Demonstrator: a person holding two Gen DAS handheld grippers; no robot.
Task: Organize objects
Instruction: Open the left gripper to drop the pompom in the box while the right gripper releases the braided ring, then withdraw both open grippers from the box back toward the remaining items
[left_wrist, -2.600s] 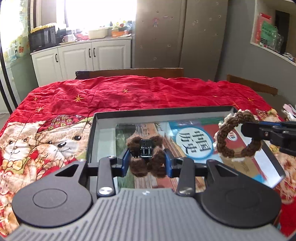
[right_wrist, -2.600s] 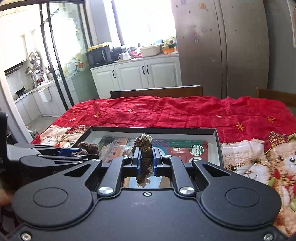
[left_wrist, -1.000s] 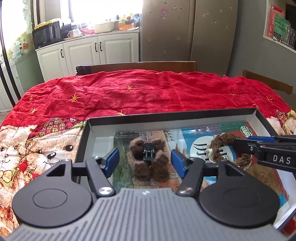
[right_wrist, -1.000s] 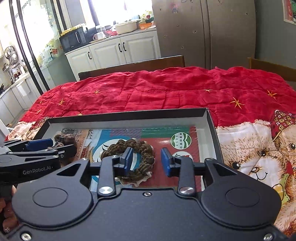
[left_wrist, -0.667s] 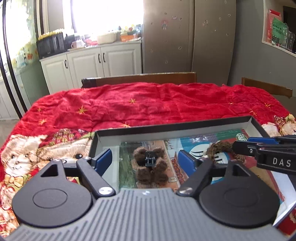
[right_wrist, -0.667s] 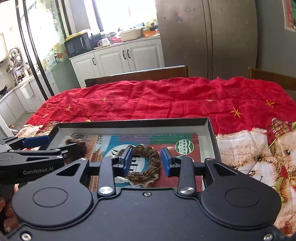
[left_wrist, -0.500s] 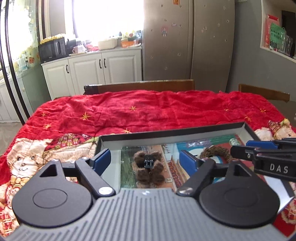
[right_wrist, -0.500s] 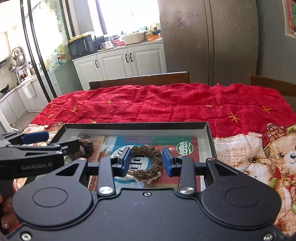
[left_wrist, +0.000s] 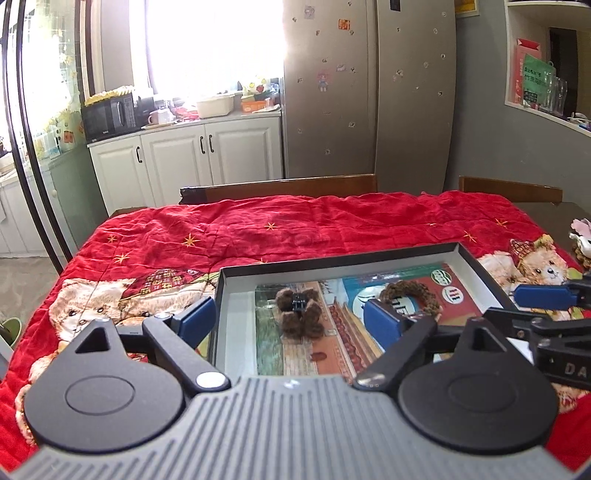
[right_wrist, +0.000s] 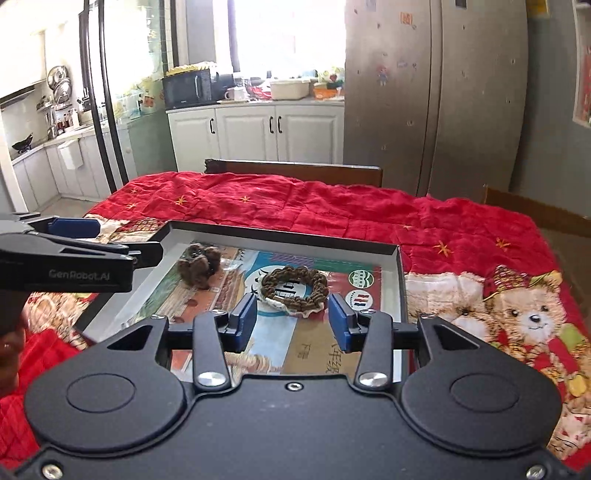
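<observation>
A shallow black tray (left_wrist: 332, 257) (right_wrist: 284, 237) lies on the red quilt with a picture book flat inside it. A brown fuzzy hair clip (left_wrist: 298, 313) (right_wrist: 200, 266) rests on the book's left part. A brown braided ring (left_wrist: 410, 296) (right_wrist: 295, 284) lies nearer the middle. My left gripper (left_wrist: 289, 321) hovers above and short of the clip. Its jaws are opening wide with nothing pressed between them. My right gripper (right_wrist: 293, 319) hangs just short of the ring, its jaws also opening and free of it. Each gripper shows from the side in the other's view.
The red quilt (left_wrist: 295, 229) with teddy-bear prints covers the table. Wooden chair backs (left_wrist: 288, 184) stand along the far edge. A small pale plush thing (left_wrist: 581, 240) sits at the far right. A hand (right_wrist: 11, 343) shows at the lower left. Fridge and cabinets stand behind.
Both grippers let go of their loads: the clip and the ring now lie in the tray. Both jaws have widened, and both grippers have drawn back and up from the tray.
</observation>
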